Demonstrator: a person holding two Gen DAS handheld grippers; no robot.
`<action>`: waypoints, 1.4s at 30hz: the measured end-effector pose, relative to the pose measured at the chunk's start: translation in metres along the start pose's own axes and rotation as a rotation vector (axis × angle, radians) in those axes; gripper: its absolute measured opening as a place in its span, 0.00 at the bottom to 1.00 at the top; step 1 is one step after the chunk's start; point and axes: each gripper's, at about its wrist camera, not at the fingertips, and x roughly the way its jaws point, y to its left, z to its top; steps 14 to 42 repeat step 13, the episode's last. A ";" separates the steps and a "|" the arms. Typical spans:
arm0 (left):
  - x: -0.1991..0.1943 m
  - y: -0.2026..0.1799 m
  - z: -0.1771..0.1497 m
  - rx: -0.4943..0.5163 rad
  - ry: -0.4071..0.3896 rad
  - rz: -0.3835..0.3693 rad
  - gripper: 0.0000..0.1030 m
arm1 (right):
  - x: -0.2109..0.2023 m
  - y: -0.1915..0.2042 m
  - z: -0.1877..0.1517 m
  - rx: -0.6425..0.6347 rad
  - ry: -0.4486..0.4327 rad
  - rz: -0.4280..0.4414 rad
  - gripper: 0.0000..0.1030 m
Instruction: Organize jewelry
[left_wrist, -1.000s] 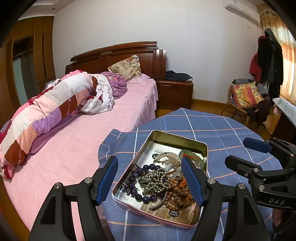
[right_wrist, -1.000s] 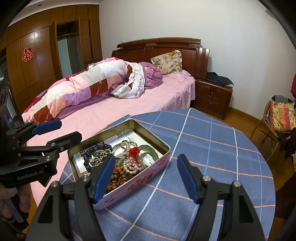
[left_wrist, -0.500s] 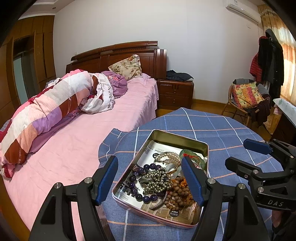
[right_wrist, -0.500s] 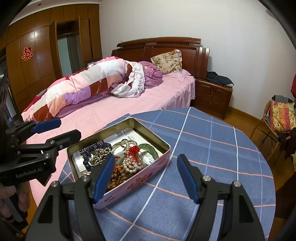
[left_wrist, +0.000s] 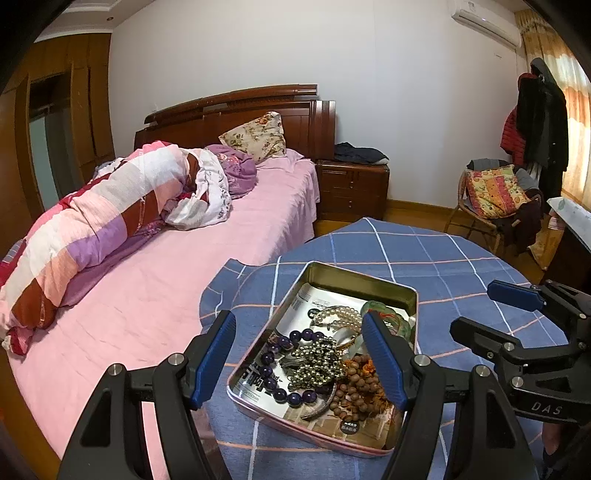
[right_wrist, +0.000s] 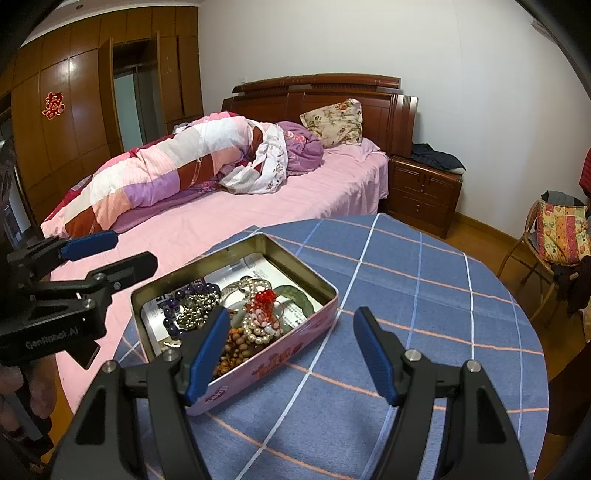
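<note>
Open tin (left_wrist: 406, 291) sits on the near-left part of a round table under a blue checked cloth (right_wrist: 424, 295), close to the edge beside the bed (left_wrist: 155, 295). All the jewelry in view lies heaped inside the tin: purple bead bracelet (left_wrist: 275, 363), gold-coloured bead cluster (left_wrist: 321, 356), brown wooden beads (left_wrist: 354, 387), pearl strand (right_wrist: 258, 325) with a red tassel (right_wrist: 264, 297), green bangle (right_wrist: 295, 293). Printed paper lines the bottom. No piece lies on the cloth.

Left gripper (left_wrist: 299, 358) hovers over the near end of the tin, fingers wide apart, holding nothing. Right gripper (right_wrist: 291, 354) hangs over the tin's near right wall and the cloth, fingers likewise spread and empty.

The pile would suit either pieces waiting to be sorted out or pieces already gathered in; the frames don't settle which.

Risks, as judged:
- Strands overlap and look tangled; lifting one could drag its neighbours out.
- The tin looks light; a snagged pull might slide it toward the table edge.
- Round beads may slip from flat pads.
- The tassel could catch.
</note>
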 end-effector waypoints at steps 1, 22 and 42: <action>0.001 0.001 0.000 -0.004 0.002 0.004 0.69 | 0.000 0.000 0.000 0.000 0.000 0.000 0.70; -0.001 0.000 -0.001 0.013 -0.019 0.040 0.83 | -0.001 -0.005 -0.005 -0.001 0.004 -0.006 0.74; -0.001 0.000 -0.001 0.013 -0.019 0.040 0.83 | -0.001 -0.005 -0.005 -0.001 0.004 -0.006 0.74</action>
